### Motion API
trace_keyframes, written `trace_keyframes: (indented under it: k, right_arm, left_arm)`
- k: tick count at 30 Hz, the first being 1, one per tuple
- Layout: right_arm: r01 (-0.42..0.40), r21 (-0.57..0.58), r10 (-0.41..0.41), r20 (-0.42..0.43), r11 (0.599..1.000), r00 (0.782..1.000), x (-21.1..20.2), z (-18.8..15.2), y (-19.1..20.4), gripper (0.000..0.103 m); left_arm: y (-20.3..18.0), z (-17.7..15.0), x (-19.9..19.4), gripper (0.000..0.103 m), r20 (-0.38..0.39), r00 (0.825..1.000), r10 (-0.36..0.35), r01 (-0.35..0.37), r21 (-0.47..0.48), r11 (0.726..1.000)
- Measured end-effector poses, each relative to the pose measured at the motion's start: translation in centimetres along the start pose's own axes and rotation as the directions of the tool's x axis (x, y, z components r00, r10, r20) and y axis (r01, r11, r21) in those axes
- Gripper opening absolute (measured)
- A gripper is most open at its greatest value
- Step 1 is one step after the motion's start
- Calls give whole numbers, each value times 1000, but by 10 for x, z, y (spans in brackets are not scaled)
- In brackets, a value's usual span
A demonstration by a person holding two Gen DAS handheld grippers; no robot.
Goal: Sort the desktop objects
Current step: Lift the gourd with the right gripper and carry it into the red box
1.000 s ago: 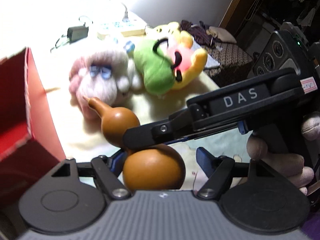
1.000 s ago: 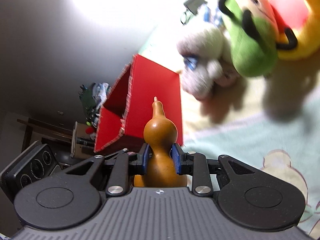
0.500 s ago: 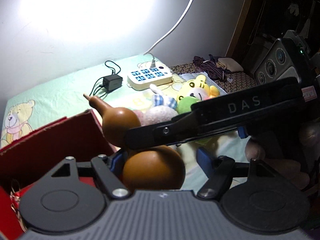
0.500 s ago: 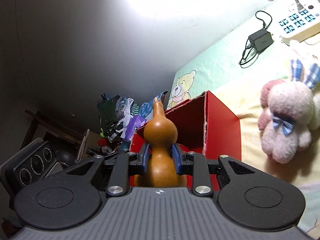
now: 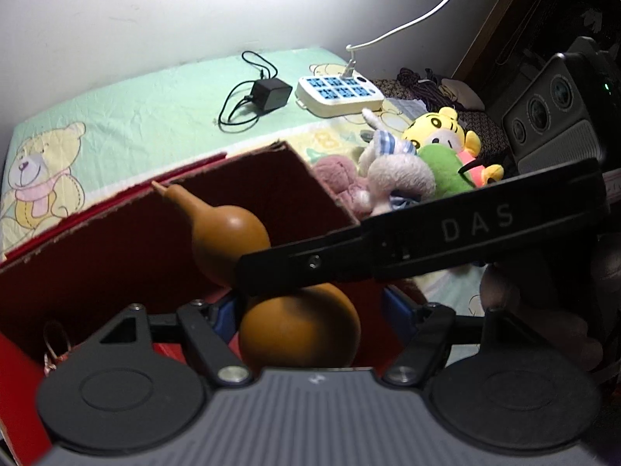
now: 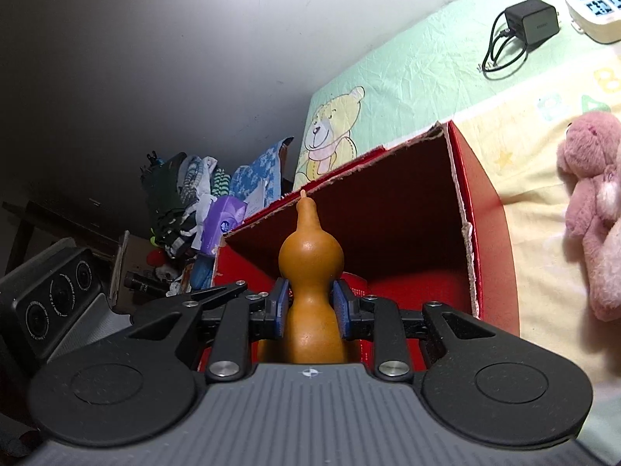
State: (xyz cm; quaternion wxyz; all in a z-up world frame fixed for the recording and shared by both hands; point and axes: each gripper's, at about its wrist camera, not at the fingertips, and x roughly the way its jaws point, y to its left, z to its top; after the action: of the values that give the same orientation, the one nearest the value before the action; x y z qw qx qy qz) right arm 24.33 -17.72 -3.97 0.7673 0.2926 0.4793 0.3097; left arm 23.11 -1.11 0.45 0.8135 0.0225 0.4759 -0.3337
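A brown gourd [image 6: 310, 260] hangs stem-forward over the open red cardboard box [image 6: 407, 202]. My right gripper [image 6: 310, 306] is shut on its narrow waist, a blue pad on each side. In the left wrist view the gourd [image 5: 229, 233] lies above the red box [image 5: 116, 264], and the right gripper's black finger [image 5: 388, 248] crosses its waist. My left gripper [image 5: 312, 310] stands open, its pads wide apart on either side of the gourd's lower bulb, the right pad clearly apart from it. The box floor holds something small and red, hard to make out.
Right of the box lie a pink plush [image 5: 337, 182], a white rabbit plush [image 5: 399, 174] and a green-and-yellow plush [image 5: 446, 143]. A power strip [image 5: 337, 95] and a black adapter [image 5: 271, 93] sit by the wall. Clutter [image 6: 202, 202] piles up past the left edge.
Both grippers have carried the gourd left, from in front of the plush toys to above the red box's opening. The right grip has held; the left pads stay apart.
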Motion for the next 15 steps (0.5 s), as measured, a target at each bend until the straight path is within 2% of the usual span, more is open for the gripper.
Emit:
trace_keyframes:
  k: [9,15]
  right_arm:
    - [112,17,-111,-78,994,991,33,-5,1,27]
    - [224,-16,-223,-181,974,958,61,-14,8,23]
  left_arm:
    - [30,-8,20,74,-109,994,-27,23,-41,999]
    - [41,-15,46,74,-230,973,31,-45,-55,997]
